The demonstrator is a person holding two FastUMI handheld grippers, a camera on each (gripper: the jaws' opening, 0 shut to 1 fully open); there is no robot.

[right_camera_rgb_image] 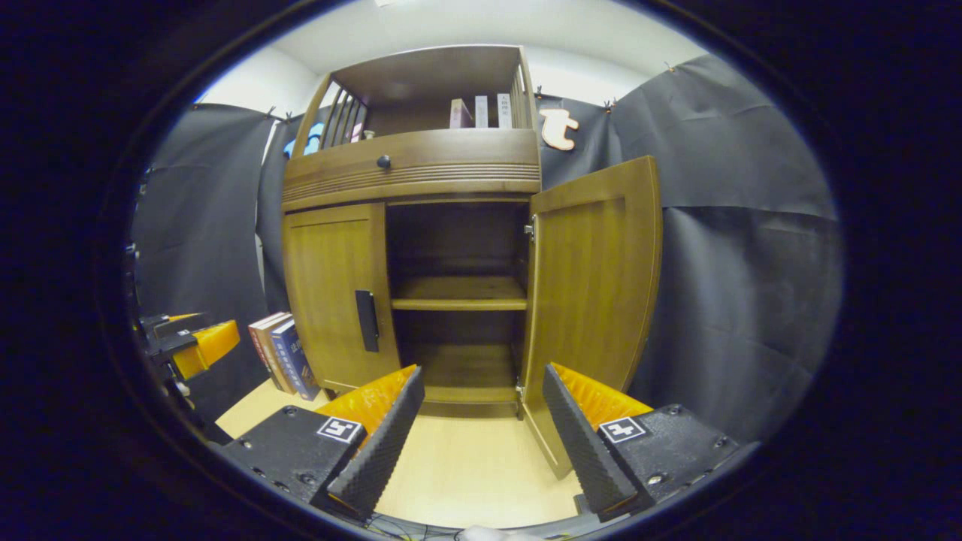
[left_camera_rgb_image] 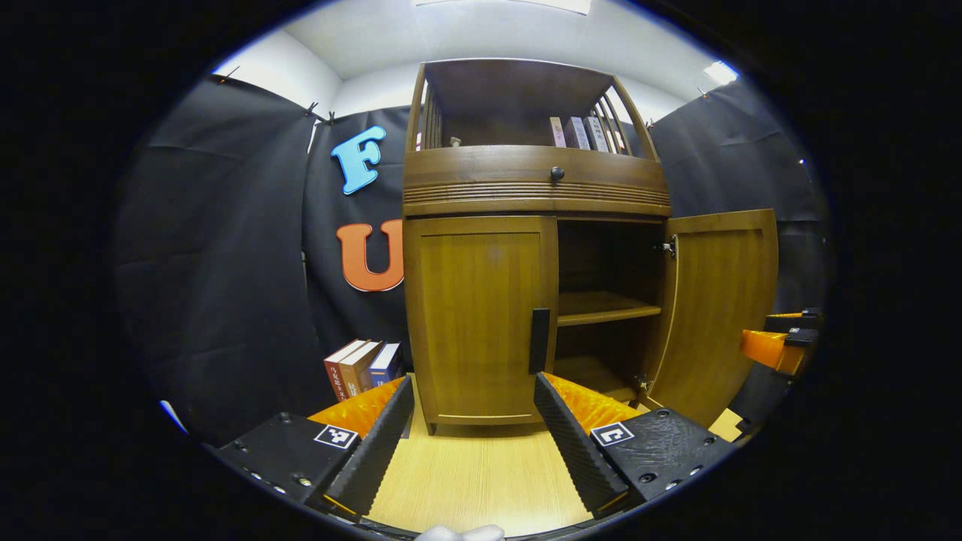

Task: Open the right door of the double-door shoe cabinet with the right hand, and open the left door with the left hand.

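Note:
The wooden shoe cabinet (left_camera_rgb_image: 535,188) stands ahead on a light wood floor. Its right door (left_camera_rgb_image: 718,308) is swung wide open, showing a shelf (left_camera_rgb_image: 605,306) inside; the same door (right_camera_rgb_image: 594,278) fills the middle right of the right gripper view. The left door (left_camera_rgb_image: 481,319) is closed, with a dark vertical handle (left_camera_rgb_image: 539,340) at its inner edge, handle (right_camera_rgb_image: 367,321). My left gripper (left_camera_rgb_image: 473,428) is open, a short way in front of the closed left door. My right gripper (right_camera_rgb_image: 481,428) is open with nothing between its fingers, in front of the open compartment. The right gripper (left_camera_rgb_image: 778,342) also appears at the far right of the left gripper view.
Books (left_camera_rgb_image: 361,368) lean beside the cabinet's left side on the floor. More books (left_camera_rgb_image: 579,132) stand on the cabinet's top shelf above a drawer with a dark knob (left_camera_rgb_image: 557,173). Black cloth walls close in on both sides. The left gripper (right_camera_rgb_image: 188,342) shows at the left edge.

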